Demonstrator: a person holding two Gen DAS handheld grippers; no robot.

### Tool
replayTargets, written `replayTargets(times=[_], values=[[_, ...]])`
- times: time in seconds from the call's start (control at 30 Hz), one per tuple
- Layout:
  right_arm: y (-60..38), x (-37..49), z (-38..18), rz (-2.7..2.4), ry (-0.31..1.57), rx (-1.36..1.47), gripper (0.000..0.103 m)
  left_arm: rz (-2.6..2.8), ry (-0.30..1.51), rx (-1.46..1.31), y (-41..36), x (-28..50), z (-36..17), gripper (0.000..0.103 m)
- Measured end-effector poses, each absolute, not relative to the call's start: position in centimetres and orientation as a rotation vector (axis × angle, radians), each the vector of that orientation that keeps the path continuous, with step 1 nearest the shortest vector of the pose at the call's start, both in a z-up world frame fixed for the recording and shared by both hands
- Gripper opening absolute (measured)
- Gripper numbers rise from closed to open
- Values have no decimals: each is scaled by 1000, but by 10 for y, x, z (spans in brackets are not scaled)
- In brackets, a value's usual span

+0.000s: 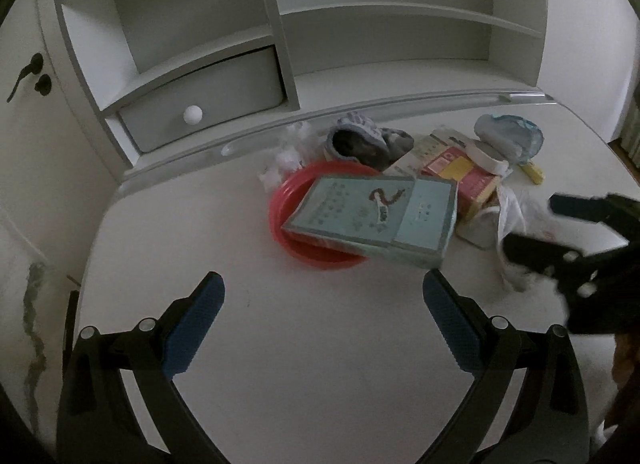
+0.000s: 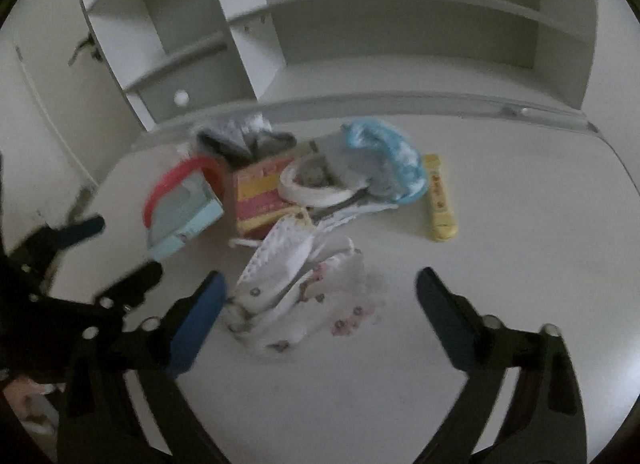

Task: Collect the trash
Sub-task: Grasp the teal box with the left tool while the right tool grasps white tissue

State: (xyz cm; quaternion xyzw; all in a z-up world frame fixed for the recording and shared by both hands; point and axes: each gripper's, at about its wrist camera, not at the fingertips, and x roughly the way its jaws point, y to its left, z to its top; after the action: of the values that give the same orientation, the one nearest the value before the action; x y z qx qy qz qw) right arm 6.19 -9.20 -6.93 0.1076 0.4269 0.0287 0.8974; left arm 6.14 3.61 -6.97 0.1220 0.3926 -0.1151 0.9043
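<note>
Nearest in the right wrist view, the right gripper (image 2: 320, 296) stood with its jaws wide apart and nothing pressed between them; the crumpled white floral wrapper (image 2: 304, 296) lay on the desk (image 2: 520, 200) inside that gap, toward the blue pad at nine o'clock. That placement suggested the wrapper was the first piece of trash meant for pickup. The left gripper (image 1: 324, 296) also gaped empty, over bare desk, with the pile at twelve o'clock beyond its tips; it probably waited as the spare hand.

Farther out, the clutter sat bunched in one heap, touching or overlapping. A pale blue box (image 1: 372, 220) rested tilted across a red plate (image 1: 280, 208), likely dropped there rather than stowed. At one o'clock from it stood a red and yellow carton (image 1: 468, 180), with a roll of white tape (image 1: 486, 158) and a blue-edged crumpled bag (image 1: 508, 132) behind. Grey cloth (image 1: 368, 140) and white tissue scraps (image 1: 286, 152) lay at eleven o'clock, before the shelf unit (image 1: 280, 24).

The right wrist view alone showed the yellow tube (image 2: 440, 200) at full length and the wrapper's floral print. The left wrist view alone showed the box's printed top, the tissue scraps and the drawer (image 1: 208, 100) with its white knob.
</note>
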Motion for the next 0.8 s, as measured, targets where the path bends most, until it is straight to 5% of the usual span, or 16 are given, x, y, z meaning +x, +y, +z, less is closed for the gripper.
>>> replayTargets(times=[0.2,0.27,0.33,0.8], values=[[-93,59,-70,24,873,139,64,-251,814,247,32,71,-75,96],[-102,57,-70,1,866,145,41,-255,815,250,29,72,-76,96],[-114,54,-70,-28,864,173,31,-260,818,253,25,73,-77,96],[-177,26,-71,-128,832,255,29,-294,826,270,-1,77,-82,96]])
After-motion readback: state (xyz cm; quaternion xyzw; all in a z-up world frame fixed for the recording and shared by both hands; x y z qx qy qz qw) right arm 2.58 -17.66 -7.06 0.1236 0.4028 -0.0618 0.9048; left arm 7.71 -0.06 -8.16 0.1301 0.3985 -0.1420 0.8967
